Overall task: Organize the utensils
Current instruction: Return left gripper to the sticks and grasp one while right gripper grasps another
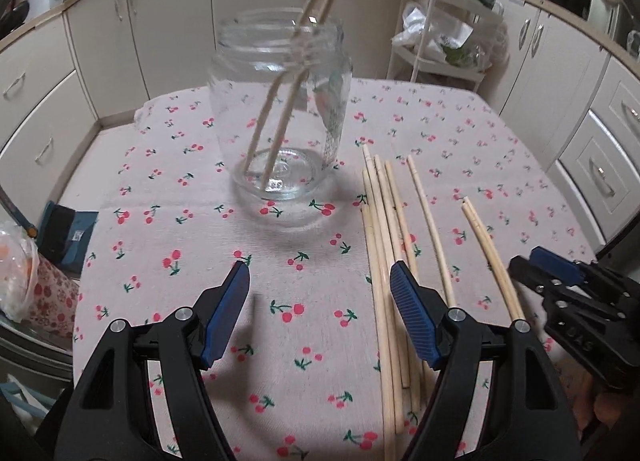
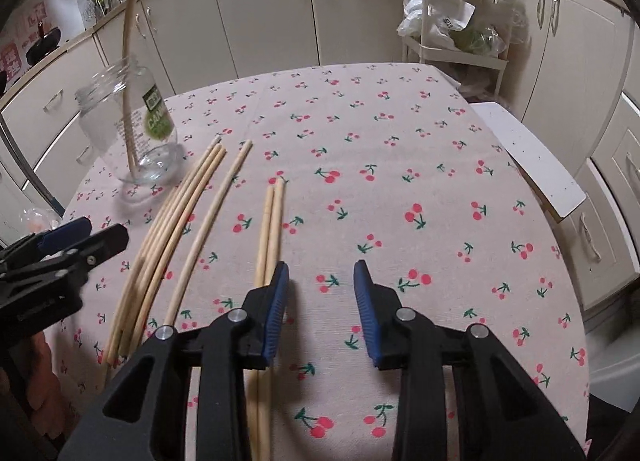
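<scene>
A clear glass jar [image 1: 280, 109] stands upright on the cherry-print tablecloth [image 1: 304, 301] with two wooden chopsticks [image 1: 280, 117] leaning inside it. It also shows in the right wrist view [image 2: 128, 125]. Several loose chopsticks [image 1: 386, 245] lie on the cloth right of the jar, with a single one [image 1: 432, 237] and a pair [image 1: 492, 257] further right. My left gripper [image 1: 320, 281] is open and empty, in front of the jar. My right gripper [image 2: 320, 281] is open and empty, its left finger just above the pair [image 2: 272, 229].
A white rolling cart [image 1: 440, 41] with bags stands beyond the table. Cabinets ring the room. A white board [image 2: 528, 157] sits at the table's right edge. A blue pouch [image 1: 68, 237] and a plastic bag [image 1: 24, 273] lie at the left edge.
</scene>
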`<act>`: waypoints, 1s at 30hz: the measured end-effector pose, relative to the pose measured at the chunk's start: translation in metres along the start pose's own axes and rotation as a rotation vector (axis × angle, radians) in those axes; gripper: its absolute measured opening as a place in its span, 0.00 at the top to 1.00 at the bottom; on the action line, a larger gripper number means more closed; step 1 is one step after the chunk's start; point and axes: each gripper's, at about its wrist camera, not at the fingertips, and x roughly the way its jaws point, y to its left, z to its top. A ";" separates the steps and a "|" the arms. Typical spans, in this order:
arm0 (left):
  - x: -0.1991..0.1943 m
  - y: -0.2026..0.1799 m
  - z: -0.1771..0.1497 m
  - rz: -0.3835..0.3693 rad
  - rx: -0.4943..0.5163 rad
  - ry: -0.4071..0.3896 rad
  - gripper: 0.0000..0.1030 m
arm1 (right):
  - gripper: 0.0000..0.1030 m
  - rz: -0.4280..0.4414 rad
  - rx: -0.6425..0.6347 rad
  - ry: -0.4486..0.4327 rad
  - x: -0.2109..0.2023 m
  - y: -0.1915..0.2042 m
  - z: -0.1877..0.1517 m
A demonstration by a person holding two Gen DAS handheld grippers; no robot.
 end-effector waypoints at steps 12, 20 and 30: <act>0.021 -0.009 0.001 0.087 0.034 0.053 0.33 | 0.67 0.039 0.000 -0.005 0.001 -0.002 0.005; 0.021 -0.005 0.006 0.095 0.014 0.064 0.46 | 0.67 0.086 -0.007 -0.002 0.004 0.003 0.010; 0.021 -0.001 0.007 0.086 0.026 0.068 0.50 | 0.67 0.033 -0.037 0.015 0.010 0.007 0.014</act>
